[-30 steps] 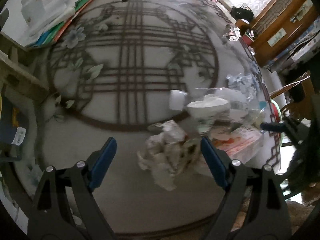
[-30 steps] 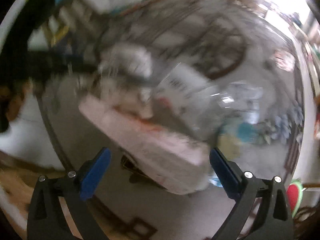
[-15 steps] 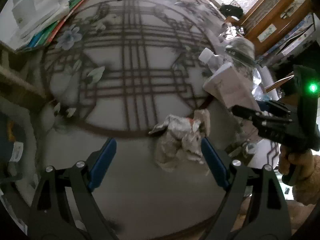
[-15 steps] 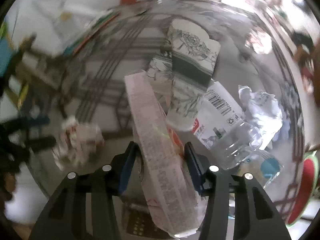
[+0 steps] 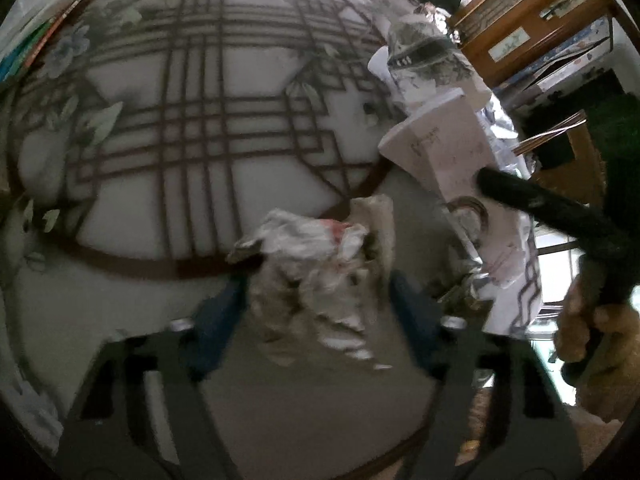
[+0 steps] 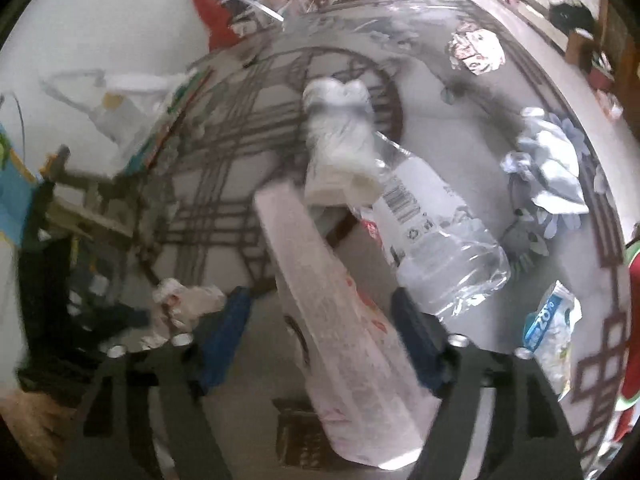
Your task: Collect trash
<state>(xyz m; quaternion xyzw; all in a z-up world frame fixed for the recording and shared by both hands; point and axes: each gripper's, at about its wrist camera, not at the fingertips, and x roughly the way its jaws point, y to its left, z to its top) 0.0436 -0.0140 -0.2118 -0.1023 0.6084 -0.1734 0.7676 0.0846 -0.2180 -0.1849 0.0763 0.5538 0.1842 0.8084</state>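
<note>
A crumpled paper wad (image 5: 316, 264) lies on the round patterned table (image 5: 200, 120). My left gripper (image 5: 316, 284) is straddling it, its jaws closing and the blue pads right beside its flanks. Blur hides any contact. A long pink-and-white carton (image 6: 344, 320) lies tilted between the pads of my right gripper (image 6: 320, 298). Those jaws are opening, and a gap shows on the left side. A patterned paper cup (image 6: 340, 128) and a clear plastic bottle (image 6: 432, 232) rest against the carton's far end. The wad (image 6: 180, 304) shows small at the lower left of the right wrist view.
Crumpled bluish paper (image 6: 548, 172), a blue-labelled wrapper (image 6: 552, 328) and a shiny wrapper (image 6: 476, 50) lie on the table's right side. Folders (image 5: 40, 32) and a plastic bag (image 6: 120, 92) sit at the far left. A wooden cabinet (image 5: 540, 12) stands beyond the edge. A hand (image 5: 592, 340) holds the right gripper.
My left gripper has come down over the wad and its jaws have narrowed. My right gripper, clamped on the carton half a second ago, has spread its jaws apart.
</note>
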